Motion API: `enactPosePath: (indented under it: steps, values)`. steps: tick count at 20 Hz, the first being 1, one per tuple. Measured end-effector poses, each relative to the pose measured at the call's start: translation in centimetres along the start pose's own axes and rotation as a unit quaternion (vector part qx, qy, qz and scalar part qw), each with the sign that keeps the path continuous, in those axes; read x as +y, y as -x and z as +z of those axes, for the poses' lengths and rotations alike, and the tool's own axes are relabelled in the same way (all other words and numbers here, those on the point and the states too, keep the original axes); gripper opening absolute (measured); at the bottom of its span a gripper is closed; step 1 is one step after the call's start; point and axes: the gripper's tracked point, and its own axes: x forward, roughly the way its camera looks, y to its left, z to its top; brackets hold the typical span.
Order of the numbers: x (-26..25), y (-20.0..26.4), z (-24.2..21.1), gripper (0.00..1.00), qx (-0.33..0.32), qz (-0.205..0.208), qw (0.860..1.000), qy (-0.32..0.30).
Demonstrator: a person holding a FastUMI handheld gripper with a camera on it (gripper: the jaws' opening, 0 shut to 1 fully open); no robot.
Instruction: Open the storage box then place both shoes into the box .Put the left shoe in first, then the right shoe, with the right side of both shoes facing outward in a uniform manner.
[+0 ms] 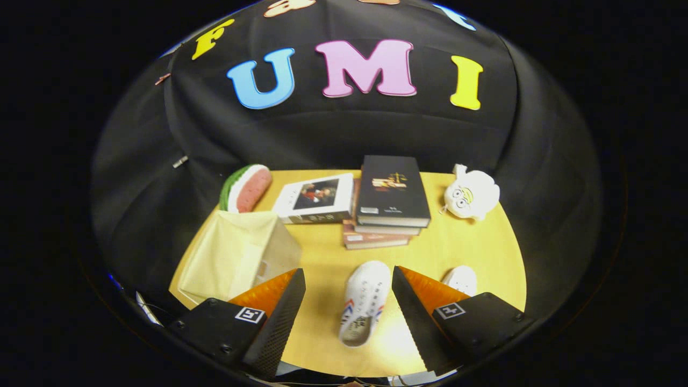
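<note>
My gripper [348,279] hangs open above the wooden table [473,242]. A white shoe [365,303] with red and blue side stripes lies between the fingers, toe pointing away, not touched by either finger. A second white shoe [461,279] peeks out beyond the right finger [414,306], mostly hidden by it. The pale yellow storage box [239,252] stands just beyond the left finger [279,317], with its lid flap lying closed over the top.
A stack of books [392,201] and a white-covered book [317,199] lie beyond the shoes. A watermelon-slice plush [246,188] rests behind the box. A white plush toy [473,193] sits at the far right. Black cloth walls surround the table.
</note>
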Motion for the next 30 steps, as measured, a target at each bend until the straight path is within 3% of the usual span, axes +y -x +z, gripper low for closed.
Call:
enactPosePath:
  steps: [5, 9, 14, 18, 22, 25, 28, 30]
  values:
    - [-3.6, -3.3, -8.1, 0.99, 0.086, -0.006, 0.996, 0.016]
    - [-4.2, -6.9, -13.0, 0.99, 0.146, 0.009, 0.989, -0.021]
    - [-5.6, -10.4, -14.8, 0.99, 0.172, 0.015, 0.985, -0.013]
    - [-4.4, -11.9, -15.5, 0.99, 0.198, 0.046, 0.977, -0.056]
    - [-3.7, -13.4, -16.3, 0.96, 0.213, 0.072, 0.973, -0.056]
    - [-2.3, -13.5, -16.6, 0.76, 0.236, 0.109, 0.959, -0.117]
    - [-2.1, -13.6, -16.7, 0.42, 0.249, 0.125, 0.947, -0.159]
    - [-2.4, -13.6, -16.8, 0.37, 0.251, 0.123, 0.946, -0.165]
